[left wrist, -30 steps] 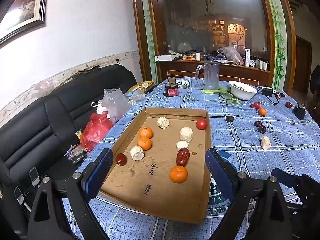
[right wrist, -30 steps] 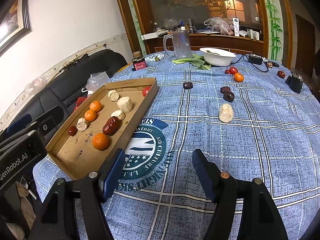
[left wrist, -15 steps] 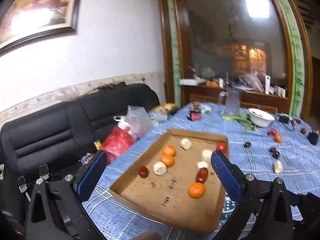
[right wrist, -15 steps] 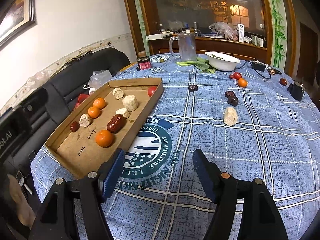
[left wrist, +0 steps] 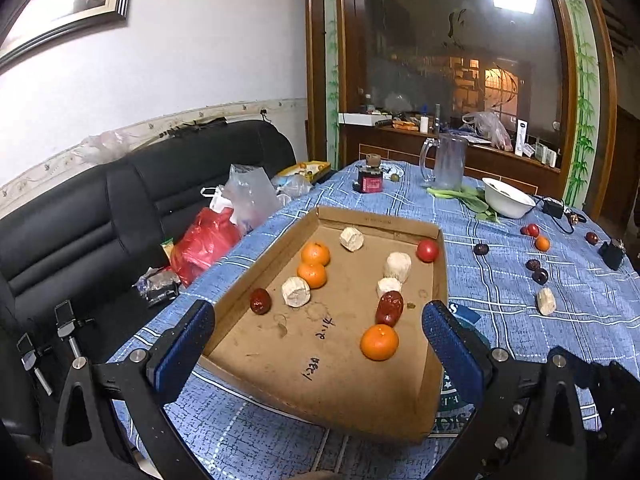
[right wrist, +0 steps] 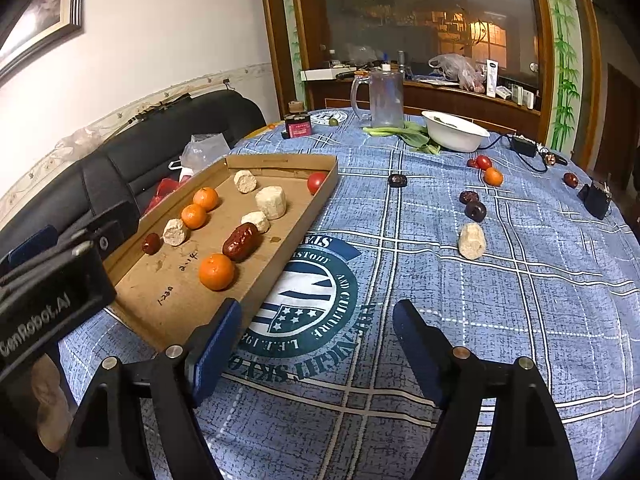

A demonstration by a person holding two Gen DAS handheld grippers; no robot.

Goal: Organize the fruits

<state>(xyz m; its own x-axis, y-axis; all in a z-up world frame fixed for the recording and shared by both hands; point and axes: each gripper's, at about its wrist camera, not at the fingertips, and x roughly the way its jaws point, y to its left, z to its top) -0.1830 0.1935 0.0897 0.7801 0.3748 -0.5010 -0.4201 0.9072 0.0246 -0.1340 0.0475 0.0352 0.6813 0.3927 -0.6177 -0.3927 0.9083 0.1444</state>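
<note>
**Loose fruit may roll when pinched**

While both sets of tongs hang empty, left tongs (left wrist: 316,334) spread fully over the cardboard tray (left wrist: 436,280), right tongs (right wrist: 316,334) widening above the table (right wrist: 520,320). Nearest stray: pale chunk (right wrist: 472,241) at 1 o'clock of the right tongs, dark dates (right wrist: 475,210) beyond. Risk: an off-centre pinch could squirt round fruit across the cloth.

Far counter: clear mug (right wrist: 382,98), white bowl (right wrist: 454,131), red jar (right wrist: 298,124), green leaves (right wrist: 404,134).
Left: black sofa (left wrist: 100,208), red bag (left wrist: 204,244).
</note>
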